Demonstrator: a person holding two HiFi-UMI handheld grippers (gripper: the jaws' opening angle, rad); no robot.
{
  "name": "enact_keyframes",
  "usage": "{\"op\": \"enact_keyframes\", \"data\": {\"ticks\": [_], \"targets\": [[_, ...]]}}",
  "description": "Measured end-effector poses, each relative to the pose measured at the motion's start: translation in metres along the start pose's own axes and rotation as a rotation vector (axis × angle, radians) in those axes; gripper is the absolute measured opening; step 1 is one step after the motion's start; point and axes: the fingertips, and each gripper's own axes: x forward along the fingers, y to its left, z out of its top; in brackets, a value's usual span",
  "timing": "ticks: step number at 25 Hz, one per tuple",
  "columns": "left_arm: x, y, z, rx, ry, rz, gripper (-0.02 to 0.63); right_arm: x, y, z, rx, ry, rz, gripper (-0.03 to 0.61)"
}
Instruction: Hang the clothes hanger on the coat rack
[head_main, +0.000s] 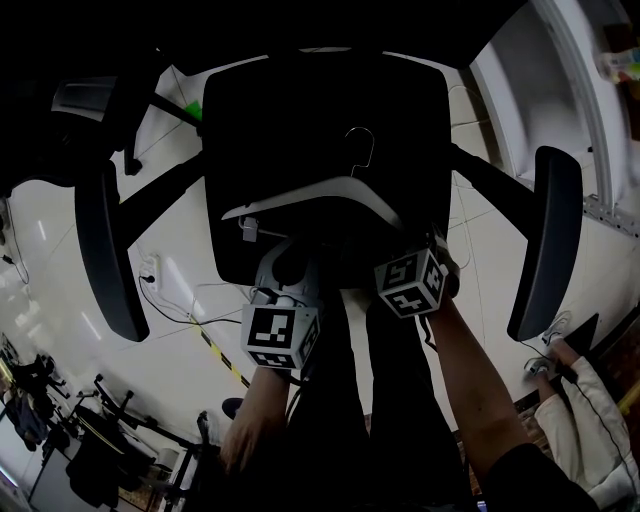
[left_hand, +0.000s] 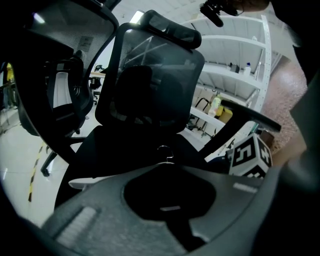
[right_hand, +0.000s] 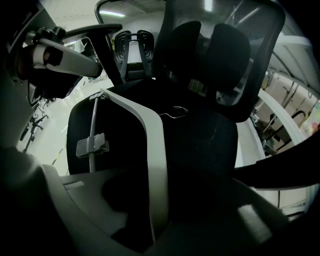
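Straddling white clothes hanger (right_hand: 156, 150) on chair seat (head_main: 300, 120), right hand-held gripper (right_hand: 160, 200), jaws apart, left hand-held gripper (left_hand: 170, 195) likewise apart

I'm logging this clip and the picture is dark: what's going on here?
A person holds a gripper in each hand over the seat of a black office chair, where a white clothes hanger lies. The right gripper has one arm of the hanger between its jaws, with gaps on both sides, so it has no firm grip yet. The left gripper waits nearby, jaws apart and empty. No coat rack is in view.
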Motion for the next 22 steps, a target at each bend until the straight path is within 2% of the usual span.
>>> {"op": "enact_keyframes", "data": {"ticks": [7,12,16,22], "targets": [[-0.01,0.003,0.012,-0.007,-0.033,0.027,0.005,-0.02,-0.015,0.021,-0.007,-0.059,-0.06,0.12],[-0.028,0.008,0.037,-0.008,-0.112,0.069,0.005,-0.044,-0.036,0.046,0.026,-0.107,-0.119,0.12],[-0.046,0.012,0.06,-0.003,-0.186,0.103,0.005,-0.071,-0.052,0.071,0.061,-0.189,-0.159,0.12],[-0.085,0.007,0.087,0.002,-0.251,0.147,0.005,-0.126,-0.059,0.108,0.107,-0.334,-0.163,0.12]]}}
